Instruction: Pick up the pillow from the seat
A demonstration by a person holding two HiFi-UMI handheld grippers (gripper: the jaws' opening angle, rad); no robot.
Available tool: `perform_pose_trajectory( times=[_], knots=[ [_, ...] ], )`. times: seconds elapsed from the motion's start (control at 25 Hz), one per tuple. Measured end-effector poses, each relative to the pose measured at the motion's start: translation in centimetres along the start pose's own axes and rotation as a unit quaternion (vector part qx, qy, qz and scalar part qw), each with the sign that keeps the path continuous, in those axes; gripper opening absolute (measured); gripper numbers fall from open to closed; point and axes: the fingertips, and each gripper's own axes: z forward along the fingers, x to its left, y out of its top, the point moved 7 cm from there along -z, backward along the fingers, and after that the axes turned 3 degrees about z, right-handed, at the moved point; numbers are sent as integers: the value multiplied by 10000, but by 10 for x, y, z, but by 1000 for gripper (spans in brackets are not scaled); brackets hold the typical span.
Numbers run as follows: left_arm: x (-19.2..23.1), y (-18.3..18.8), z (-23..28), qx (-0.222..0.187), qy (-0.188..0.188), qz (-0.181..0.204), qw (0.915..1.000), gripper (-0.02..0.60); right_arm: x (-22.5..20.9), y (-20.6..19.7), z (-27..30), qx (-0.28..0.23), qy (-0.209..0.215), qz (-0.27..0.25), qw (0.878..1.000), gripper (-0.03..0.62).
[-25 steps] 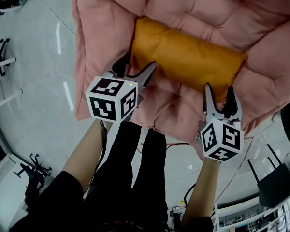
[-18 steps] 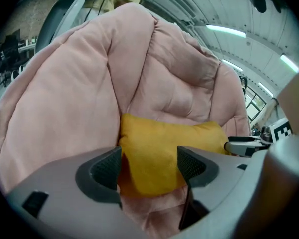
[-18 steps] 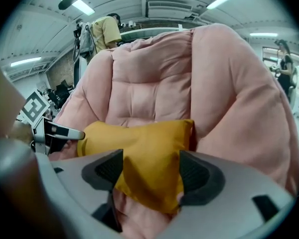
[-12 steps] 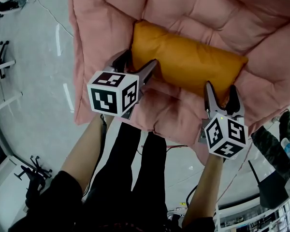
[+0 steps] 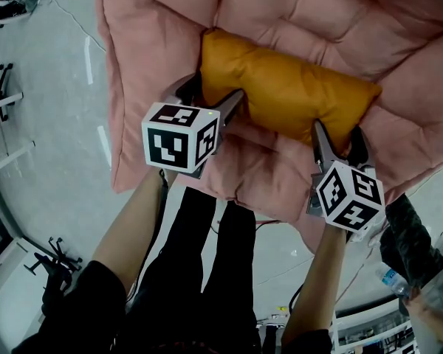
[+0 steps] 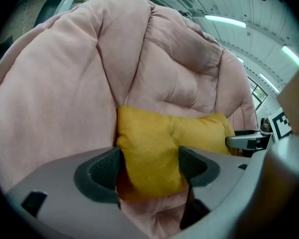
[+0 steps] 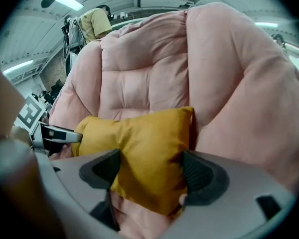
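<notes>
Left gripper and right gripper, head view: jaws wide apart, just been opening, each straddling one end of the pillow, which lies across the seat. Left gripper view: the pillow's left end fills the gap, unsqueezed. Right gripper view: same at the right end. Looks like pre-grasp; next, close both together and lift evenly.

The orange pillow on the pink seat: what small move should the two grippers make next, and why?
Probably close both jaws. The left gripper and right gripper have just been opening their jaws, and each straddles one end of the pillow, which lies on the seat between their pads, not yet squeezed.
</notes>
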Motion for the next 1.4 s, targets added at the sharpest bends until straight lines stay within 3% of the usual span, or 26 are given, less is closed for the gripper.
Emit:
perform_pose_trajectory(
  times=[0.68,0.92,1.12,1.4],
  knots=[
    [-2,-11,19,91,12,199,9998,342,-1,-12,18,260,-72,-102,9996,373],
    [-2,-15,22,146,-119,329,9993,300,1,-14,24,436,-53,-133,9989,348],
    [-8,-17,22,211,-180,412,9988,235,4,-19,23,393,-104,-240,9989,279],
    [-10,-16,19,157,-166,481,9986,209,8,-19,20,291,-156,-296,9990,259]
  ],
)
